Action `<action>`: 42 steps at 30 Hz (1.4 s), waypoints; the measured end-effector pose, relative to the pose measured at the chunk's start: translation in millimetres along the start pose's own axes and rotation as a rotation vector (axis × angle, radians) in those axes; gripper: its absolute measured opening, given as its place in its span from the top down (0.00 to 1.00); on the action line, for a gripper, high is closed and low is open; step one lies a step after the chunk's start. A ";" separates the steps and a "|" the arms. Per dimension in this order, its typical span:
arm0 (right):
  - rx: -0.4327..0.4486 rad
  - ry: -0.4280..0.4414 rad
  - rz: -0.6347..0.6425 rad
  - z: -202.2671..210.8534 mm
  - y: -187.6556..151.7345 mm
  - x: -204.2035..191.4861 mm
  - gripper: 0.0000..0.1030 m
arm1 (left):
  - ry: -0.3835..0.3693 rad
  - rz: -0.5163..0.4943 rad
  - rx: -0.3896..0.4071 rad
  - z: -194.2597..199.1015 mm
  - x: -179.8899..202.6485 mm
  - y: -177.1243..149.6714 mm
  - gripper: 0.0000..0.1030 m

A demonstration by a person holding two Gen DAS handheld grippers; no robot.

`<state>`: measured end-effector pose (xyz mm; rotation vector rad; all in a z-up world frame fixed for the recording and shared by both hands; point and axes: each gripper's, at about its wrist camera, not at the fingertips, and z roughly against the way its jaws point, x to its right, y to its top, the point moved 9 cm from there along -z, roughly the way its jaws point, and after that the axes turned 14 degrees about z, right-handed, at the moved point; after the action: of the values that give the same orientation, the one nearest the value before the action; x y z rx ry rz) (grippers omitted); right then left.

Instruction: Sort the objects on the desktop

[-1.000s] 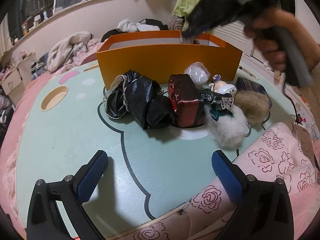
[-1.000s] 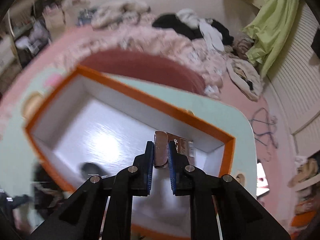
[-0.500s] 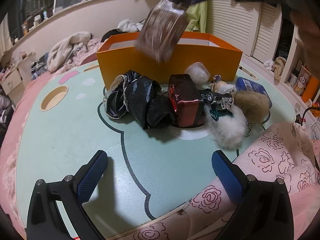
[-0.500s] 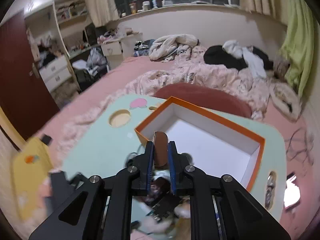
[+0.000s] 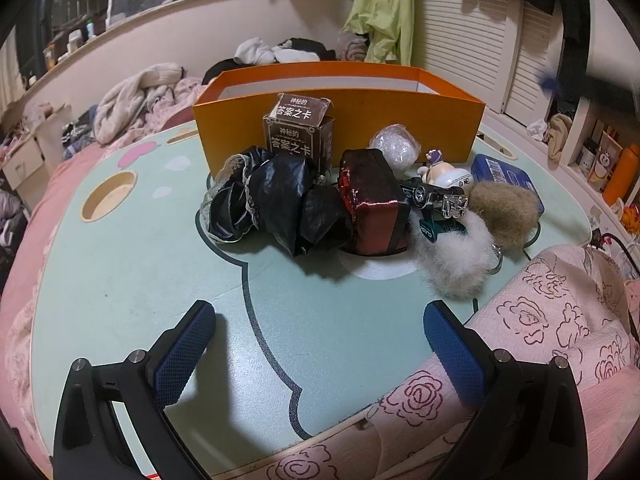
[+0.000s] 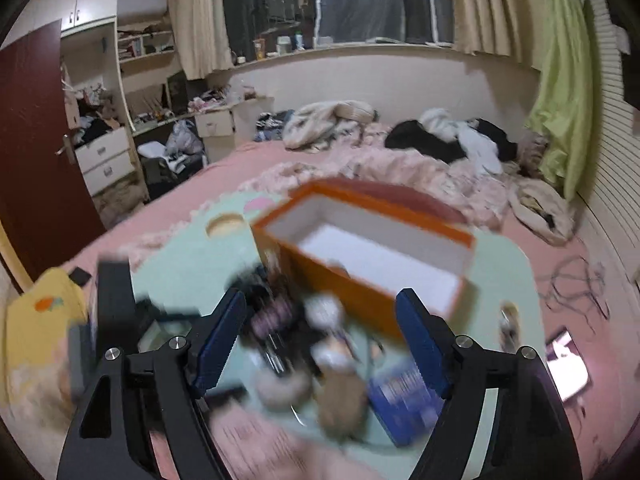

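The left tool hovered low over the near edge of the green table, its blue pads spread wide and holding nothing. The right tool was likewise spread and empty, high above the clutter; its view was smeared by motion, so the small things beneath it could not be told apart with any confidence.

The orange box stood at twelve o'clock on the table, open-topped, and its white inside looked bare in the right wrist view. A brown card box stood outside it, touching its front wall. Just in front lay the pile: a crumpled black bag at about eleven o'clock from the left tool, a red wrapped box at twelve, a white fluffy pompom and a brown one at one o'clock, and a blue tin behind them near the table's right edge.

Judging from the spread pads, the step in hand was choosing the next piece. The red wrapped box seemed the soundest choice: rigid, flat-sided, standing clear on top. The pads should close across its two long faces, square on, then lift straight up so that the bag leaning against it is not dragged along. The pompoms would squash and slip; a grip low on their metal rings might serve better.
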<state>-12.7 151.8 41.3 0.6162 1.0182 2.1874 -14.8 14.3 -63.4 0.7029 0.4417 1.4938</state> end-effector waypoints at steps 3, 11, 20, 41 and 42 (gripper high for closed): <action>-0.060 -0.020 -0.041 0.0 -47.2 7.9 0.25 | 0.000 0.000 0.000 0.1 -0.1 -0.2 0.00; -0.118 -0.151 -0.059 -33.6 -100.5 14.5 0.16 | 0.002 0.000 0.000 -2.1 1.8 -3.2 0.00; -0.080 -0.198 -0.083 -35.9 -99.3 21.9 0.01 | 0.001 0.000 0.002 -1.3 1.6 -3.0 0.00; -0.078 -0.197 -0.083 -34.1 -98.5 22.9 0.01 | -0.003 0.045 0.074 10.1 -6.7 2.2 0.00; -0.078 -0.197 -0.083 -33.8 -98.4 23.0 0.01 | -0.004 0.047 0.074 9.9 -7.3 2.2 0.00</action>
<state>-15.5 200.2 -53.5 0.7241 0.8367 2.0388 -10.2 5.5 -55.8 0.7797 0.4822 1.5259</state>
